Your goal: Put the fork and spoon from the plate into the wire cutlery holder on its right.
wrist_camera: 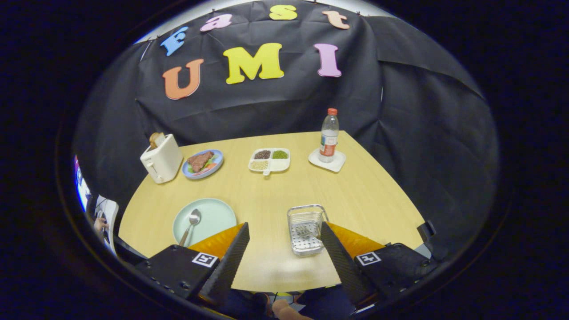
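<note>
the wire cutlery holder (305, 230) is sitting on the pale wooden table (355, 195), a shiny metal basket with a perforated floor and thin wire rim, and the fork (304, 230) is lying inside it, tines showing against the holes. to the left of the holder, a round, smooth, pale green plate (211, 218) is carrying the spoon (191, 226), a glossy metal one with its bowl pointing away and its handle running back under the left finger. the gripper (284, 232) is hovering with its fingers spread wide and nothing between them but bare table; the holder is sitting just inside the right finger (342, 262), partly overlapped by its ridged tip.

beyond the holder, a white, square divided tray (269, 160) is holding dark beans, green grains and pale seeds in separate compartments, with one compartment looking bare. further left of that, a blue-rimmed plate (203, 163) is holding a slab of brown meat on greens and something red. a boxy cream toaster (161, 158) is standing beside that plate with a slice of bread poking up from its slot. beyond and right of the holder, a clear plastic bottle (329, 137) with a red cap is standing upright on a white square coaster (327, 160).
</note>
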Demonstrator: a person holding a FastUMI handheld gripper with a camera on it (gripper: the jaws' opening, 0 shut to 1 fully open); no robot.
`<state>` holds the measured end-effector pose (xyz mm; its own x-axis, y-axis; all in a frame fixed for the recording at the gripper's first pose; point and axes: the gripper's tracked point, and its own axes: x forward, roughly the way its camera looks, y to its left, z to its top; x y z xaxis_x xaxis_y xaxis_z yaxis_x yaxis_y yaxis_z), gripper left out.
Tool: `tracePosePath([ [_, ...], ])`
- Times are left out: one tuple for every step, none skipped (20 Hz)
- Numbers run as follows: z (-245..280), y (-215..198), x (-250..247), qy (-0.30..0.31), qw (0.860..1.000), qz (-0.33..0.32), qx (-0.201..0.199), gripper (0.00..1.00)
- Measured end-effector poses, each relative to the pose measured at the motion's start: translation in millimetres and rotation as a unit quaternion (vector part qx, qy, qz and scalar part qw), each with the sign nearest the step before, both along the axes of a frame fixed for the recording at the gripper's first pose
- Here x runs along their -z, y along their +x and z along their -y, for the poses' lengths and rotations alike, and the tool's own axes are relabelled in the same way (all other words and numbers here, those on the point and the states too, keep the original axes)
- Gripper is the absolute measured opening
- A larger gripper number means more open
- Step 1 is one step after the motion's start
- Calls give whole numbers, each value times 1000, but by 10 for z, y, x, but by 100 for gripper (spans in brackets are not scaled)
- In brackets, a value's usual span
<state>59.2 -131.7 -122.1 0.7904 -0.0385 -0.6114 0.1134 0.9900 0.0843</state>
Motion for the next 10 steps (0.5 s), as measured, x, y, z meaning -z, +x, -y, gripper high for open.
tracePosePath([
  [-132,12,-6,0,1000,0,-7,97],
  [-261,19,4,-2,1000,-2,-13,97],
  [-376,27,6,-2,1000,-4,-20,97],
  [-505,40,22,-3,1000,-6,-27,97],
  [-627,55,37,-3,999,-7,-34,97],
  [-755,80,55,-1,999,-7,-39,97],
  [-880,101,65,2,999,-7,-43,97],
  [-1023,127,94,4,999,-8,-49,97],
  [-1158,148,120,5,998,-10,-55,97],
  [-1291,160,155,5,998,-12,-62,97],
])
